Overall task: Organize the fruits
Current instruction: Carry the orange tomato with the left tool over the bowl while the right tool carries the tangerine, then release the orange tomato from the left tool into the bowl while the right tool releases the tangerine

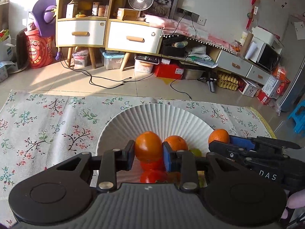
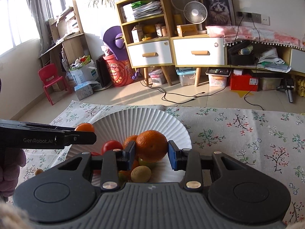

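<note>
The left gripper (image 1: 147,155) is clamped on an orange-red tomato (image 1: 148,146), and the right gripper (image 2: 152,153) pinches a mandarin (image 2: 151,146) (both fruits sit squarely between the pads). Each hangs directly over the white ribbed plate (image 1: 152,114), so the release lies straight below. Beneath them lie red tomatoes (image 2: 111,146), a brownish fruit (image 2: 141,174), possibly a kiwi, and another mandarin (image 1: 176,143).

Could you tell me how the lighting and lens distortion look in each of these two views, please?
Left wrist view: low sunlight streaks the floor and blows out the top-left corner; fisheye bends the cabinet; the plate is evenly lit, sharp. Right wrist view: the windows are overexposed, the cabinet leans, the tablecloth edge curves, and blurred fuzz fills the bottom-left corner.
</note>
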Motion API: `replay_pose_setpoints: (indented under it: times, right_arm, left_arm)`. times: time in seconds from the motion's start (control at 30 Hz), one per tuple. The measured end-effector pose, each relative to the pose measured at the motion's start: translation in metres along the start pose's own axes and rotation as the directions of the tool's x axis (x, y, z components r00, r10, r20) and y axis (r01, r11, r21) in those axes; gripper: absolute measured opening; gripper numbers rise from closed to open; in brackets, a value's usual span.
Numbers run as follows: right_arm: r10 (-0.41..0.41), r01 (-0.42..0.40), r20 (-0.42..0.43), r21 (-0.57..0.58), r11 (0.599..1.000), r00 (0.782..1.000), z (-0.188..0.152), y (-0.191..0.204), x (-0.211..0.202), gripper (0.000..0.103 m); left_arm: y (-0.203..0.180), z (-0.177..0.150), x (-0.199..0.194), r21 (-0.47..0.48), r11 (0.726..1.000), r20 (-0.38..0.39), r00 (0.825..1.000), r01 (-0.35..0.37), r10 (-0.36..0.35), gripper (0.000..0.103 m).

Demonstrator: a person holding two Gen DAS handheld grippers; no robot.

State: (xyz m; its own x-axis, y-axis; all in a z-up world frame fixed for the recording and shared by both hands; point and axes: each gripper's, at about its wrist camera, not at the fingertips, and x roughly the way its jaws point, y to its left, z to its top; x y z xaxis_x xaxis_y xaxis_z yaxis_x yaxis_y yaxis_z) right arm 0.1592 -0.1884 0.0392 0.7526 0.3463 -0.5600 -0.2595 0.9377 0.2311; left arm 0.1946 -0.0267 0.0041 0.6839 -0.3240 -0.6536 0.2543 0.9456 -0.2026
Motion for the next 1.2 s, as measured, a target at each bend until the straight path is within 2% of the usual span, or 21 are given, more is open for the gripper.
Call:
replay_pose_setpoints:
  times: [0.13,0.4,0.73,0.97,1.13,1.2]
  right_arm:
    - [-0.009,0.009,-0.010,0.012,1.000,1.000,-0.002,-0.009,0.008,0.033]
    - [0.004,-0.004,-0.010,0.039,0.999,1.000,0.002,-0.015,0.016,0.033]
    - [0.021,-0.021,-0.032,0.022,1.000,0.999,0.003,-0.010,0.027,0.033]
    - [0.026,-0.026,-0.040,0.011,1.000,0.999,0.003,-0.006,0.030,0.033]
    - [0.017,-0.017,-0.032,0.012,1.000,0.999,0.005,-0.006,0.027,0.036]
    - [0.016,-0.015,-0.027,0.015,1.000,1.000,0.005,-0.006,0.025,0.043]
  left_arm:
    - [-0.003,0.003,0.014,-0.028,1.000,-0.020,1.000,0.012,-0.013,0.020]
    - [-0.011,0.014,0.032,0.003,1.000,-0.032,0.999,-0.007,0.007,0.020]
    - [-0.002,0.011,0.037,-0.029,1.000,-0.061,0.998,-0.011,0.009,0.020]
    - [-0.001,0.010,0.035,-0.026,1.000,-0.040,0.999,0.002,-0.003,0.021]
    - [-0.002,0.010,0.035,-0.019,1.000,-0.037,0.999,-0.011,0.010,0.025]
    - [-0.001,0.010,0.033,-0.021,1.000,-0.035,0.999,-0.019,0.018,0.033]
